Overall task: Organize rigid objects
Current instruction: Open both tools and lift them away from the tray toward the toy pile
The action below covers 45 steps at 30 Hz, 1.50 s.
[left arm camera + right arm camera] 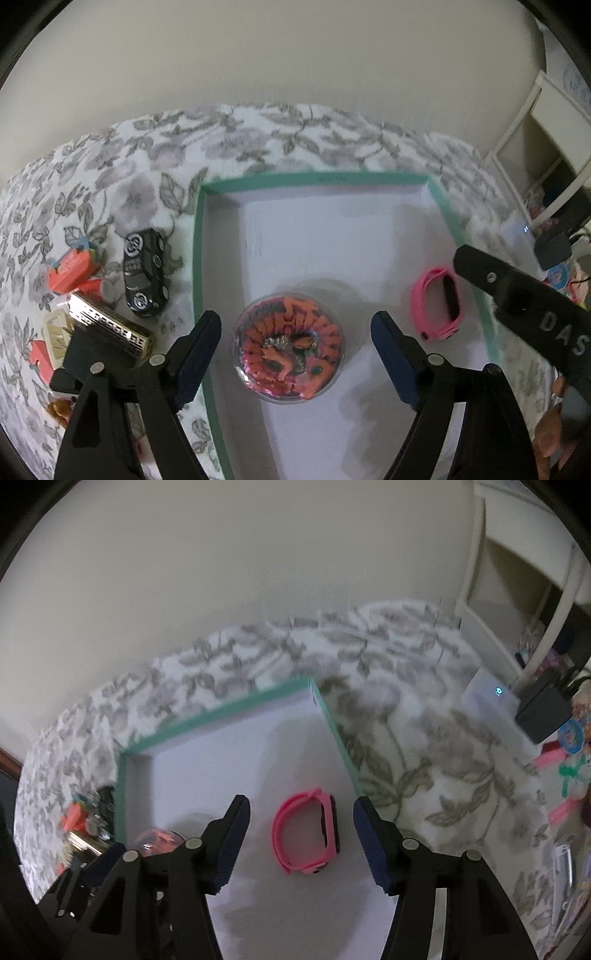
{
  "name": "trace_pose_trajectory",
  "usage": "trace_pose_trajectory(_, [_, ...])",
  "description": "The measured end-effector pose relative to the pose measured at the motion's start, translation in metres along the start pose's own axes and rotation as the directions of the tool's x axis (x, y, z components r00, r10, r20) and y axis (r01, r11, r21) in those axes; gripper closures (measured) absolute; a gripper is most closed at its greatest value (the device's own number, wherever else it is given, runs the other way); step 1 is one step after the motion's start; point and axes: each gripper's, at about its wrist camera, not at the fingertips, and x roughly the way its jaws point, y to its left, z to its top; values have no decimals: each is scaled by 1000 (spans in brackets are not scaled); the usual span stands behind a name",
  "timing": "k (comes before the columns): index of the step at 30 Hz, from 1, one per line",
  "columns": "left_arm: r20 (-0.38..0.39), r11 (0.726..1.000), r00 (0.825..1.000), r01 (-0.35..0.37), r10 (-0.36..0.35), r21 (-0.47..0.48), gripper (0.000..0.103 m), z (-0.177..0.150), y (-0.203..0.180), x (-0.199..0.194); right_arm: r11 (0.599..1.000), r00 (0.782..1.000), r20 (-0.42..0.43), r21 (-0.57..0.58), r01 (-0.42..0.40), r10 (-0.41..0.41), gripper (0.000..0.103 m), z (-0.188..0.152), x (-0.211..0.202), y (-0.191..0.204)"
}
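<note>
A white bedspread (155, 173) printed with grey flowers and leaves covers the surface, and a plain cream wall (277, 55) rises behind its far edge. At the right of the room stands white shelving (535, 122), with a dark box (554, 247) and a scatter of bright, blurred things near it (too unclear to name).

On the bedspread lies a shallow box (197, 266) with a teal rim and a pale floor. The left gripper (295, 354) hangs over the box's near left part with its tongs spread wide, nothing between them; directly below lies a round clear disc (290, 350) filled with orange and pink pieces, resting on the box floor near the left wall. The right gripper (301, 842) is likewise spread apart and empty, above a pink watch (304, 834) that lies on its side on the box floor, close beside the right wall.

Outside the box, along its left wall, more things sit on the bedspread: a black toy car (144, 271) just beside the rim, a metal harmonica (110, 325) nearer the left gripper, and an orange piece (72, 271) towards the left edge. A cream and red item partly hidden by the gripper body lies further to the near left; what it is cannot be told.
</note>
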Motion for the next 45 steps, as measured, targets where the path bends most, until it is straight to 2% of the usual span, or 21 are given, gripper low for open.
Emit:
trace_pose_trajectory(4, [31,999,999,19,-18,-33,19,7,6,-14,1000,997,72,3,-2,2,41,8,-27,-1])
trace_pose_trajectory(9, [84,995,996,1,8,-104,18,14,25,-33,1000,990,138,5,1,-1,41,13,-54,-2])
trace_pose_trajectory(11, [106,991,994,-10,25,-136,4,17,36,-41,1000,988,152,2,7,-7,41,14,-60,-2])
trace_pose_trajectory(12, [117,989,993,-14,32,-149,3,18,41,-44,1000,988,155,3,7,-7,40,14,-61,-2])
trace_pose_trajectory(21, [163,971,980,-77,116,-227,3,22,76,-63,1000,992,124,-22,7,-4,31,10,-49,5])
trace_pose_trajectory(24, [170,969,979,-66,108,-239,3,22,82,-65,999,993,119,-34,4,0,21,9,-45,8])
trace_pose_trajectory(35, [166,950,982,-35,91,-311,3,17,96,-60,997,995,99,-77,-2,10,1,6,-34,20])
trace_pose_trajectory(45, [179,929,979,-25,97,-369,3,15,112,-58,995,994,106,-101,-20,31,0,4,-28,27])
